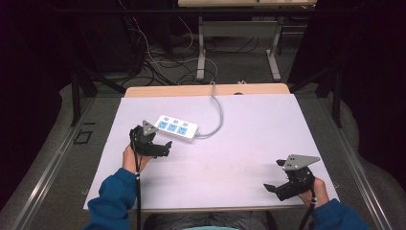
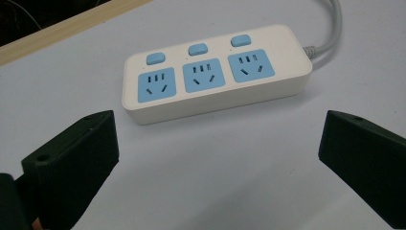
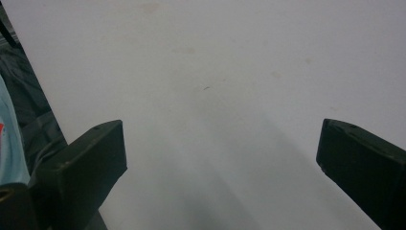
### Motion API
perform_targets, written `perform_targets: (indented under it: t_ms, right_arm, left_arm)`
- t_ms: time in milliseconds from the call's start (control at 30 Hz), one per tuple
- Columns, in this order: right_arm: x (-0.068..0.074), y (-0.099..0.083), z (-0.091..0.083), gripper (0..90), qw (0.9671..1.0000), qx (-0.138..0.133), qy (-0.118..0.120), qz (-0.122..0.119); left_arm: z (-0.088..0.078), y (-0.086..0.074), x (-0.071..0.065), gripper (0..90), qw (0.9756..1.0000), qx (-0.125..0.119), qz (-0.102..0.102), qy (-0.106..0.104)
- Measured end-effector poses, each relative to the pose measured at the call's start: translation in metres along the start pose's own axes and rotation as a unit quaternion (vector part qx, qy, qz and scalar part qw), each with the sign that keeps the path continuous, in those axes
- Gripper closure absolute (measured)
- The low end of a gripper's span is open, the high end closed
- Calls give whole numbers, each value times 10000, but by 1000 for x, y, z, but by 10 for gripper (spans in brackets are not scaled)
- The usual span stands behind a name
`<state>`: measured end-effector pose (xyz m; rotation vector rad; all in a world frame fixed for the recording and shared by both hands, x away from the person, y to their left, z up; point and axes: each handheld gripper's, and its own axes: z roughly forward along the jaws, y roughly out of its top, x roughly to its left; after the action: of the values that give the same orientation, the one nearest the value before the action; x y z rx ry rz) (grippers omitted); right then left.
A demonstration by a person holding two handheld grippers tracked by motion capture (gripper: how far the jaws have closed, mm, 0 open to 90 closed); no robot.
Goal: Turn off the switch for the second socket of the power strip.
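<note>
Since the left gripper [image 2: 218,158] sits just short of the power strip [image 2: 215,72] with jaws wide and empty, it's clearly the nearer one. Strip lies crosswise ahead of it, on the table's far left. Right gripper [image 3: 220,158], also wide, hangs near the front right corner, well apart.

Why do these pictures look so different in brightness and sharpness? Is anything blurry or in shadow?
High view: the table is brightly lit, the surroundings nearly black. Left gripper view: the power strip is sharp, evenly lit, casting a soft shadow toward the camera; the near jaws look softer. Right gripper view: dimmer, with a broad grey shadow on the table between the open jaws.
</note>
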<state>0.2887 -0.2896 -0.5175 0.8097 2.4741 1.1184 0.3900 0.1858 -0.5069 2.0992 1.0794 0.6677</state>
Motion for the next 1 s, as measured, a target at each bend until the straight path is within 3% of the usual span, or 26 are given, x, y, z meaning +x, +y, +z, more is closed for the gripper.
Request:
perform_targets:
  t_ms: [567,1000]
  right_arm:
    - [1,0,0,29,10000,5,-3,-17]
    - [2,1,0,29,10000,45,17,-14]
  left_arm:
    - [-29,-21,-16,0,9994,170,221,-199]
    - [-45,-36,-20,0,9992,223,240,-246]
